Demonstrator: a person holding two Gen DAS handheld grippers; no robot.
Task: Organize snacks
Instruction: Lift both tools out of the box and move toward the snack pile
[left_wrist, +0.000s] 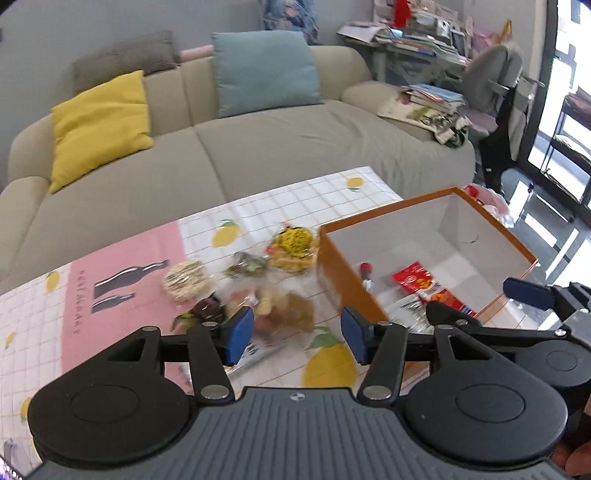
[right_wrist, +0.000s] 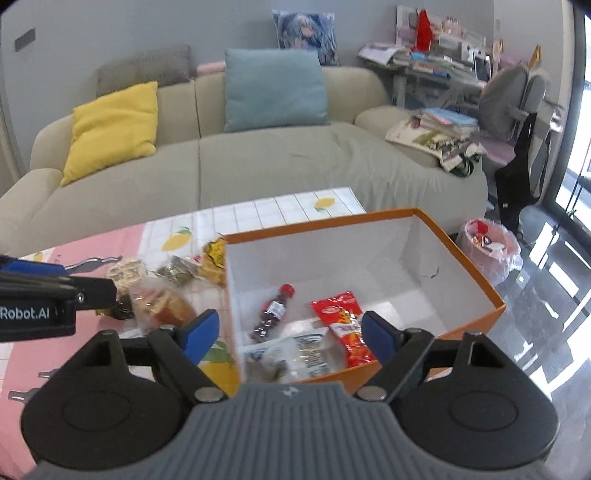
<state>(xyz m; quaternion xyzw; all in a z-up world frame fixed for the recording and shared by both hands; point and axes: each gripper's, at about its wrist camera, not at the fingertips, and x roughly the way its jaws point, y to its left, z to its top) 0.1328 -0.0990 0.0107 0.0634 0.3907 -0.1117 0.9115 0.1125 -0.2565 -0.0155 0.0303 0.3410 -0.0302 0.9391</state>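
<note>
Sofa (right_wrist: 258, 166) fills the top of both views, table (left_wrist: 122, 280) below it. Orange box (right_wrist: 461, 254) sits center-right with a red bag (right_wrist: 343, 321), clear pack (right_wrist: 295, 354) and bottle (right_wrist: 273, 312) inside. Loose snacks (left_wrist: 258, 280) lie left of it. Left gripper (left_wrist: 297, 334) and right gripper (right_wrist: 290, 338): fingers spread, both empty.

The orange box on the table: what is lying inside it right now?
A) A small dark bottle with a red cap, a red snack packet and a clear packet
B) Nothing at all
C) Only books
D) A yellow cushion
A: inside the orange box lie a red-capped bottle, a red snack packet and a clear packet.
</note>
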